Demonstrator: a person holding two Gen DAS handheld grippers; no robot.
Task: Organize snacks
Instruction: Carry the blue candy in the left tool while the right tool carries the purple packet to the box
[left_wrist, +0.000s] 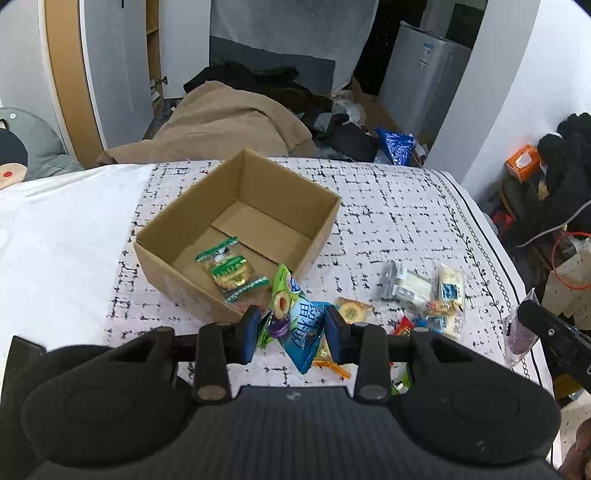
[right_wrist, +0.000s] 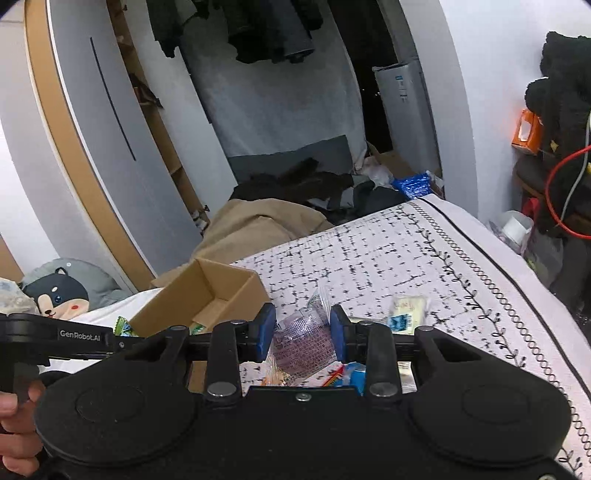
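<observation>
An open cardboard box (left_wrist: 177, 251) sits on the patterned bedspread with a green cookie packet (left_wrist: 231, 269) inside. My left gripper (left_wrist: 291, 328) is shut on a green and blue snack bag (left_wrist: 303, 317), held just in front of the box's near corner. My right gripper (right_wrist: 303, 334) is shut on a clear packet with purple contents (right_wrist: 303, 341), held above the loose snacks; that packet shows at the right edge of the left wrist view (left_wrist: 517, 332). The box also shows in the right wrist view (right_wrist: 207, 291).
Several loose snack packets (left_wrist: 424, 291) lie on the bedspread (left_wrist: 388, 206) right of the box. A white sheet (left_wrist: 55, 236) covers the left side. Beyond the bed lie a tan blanket (left_wrist: 229, 122) and clutter; a plush toy (right_wrist: 59, 291) sits at left.
</observation>
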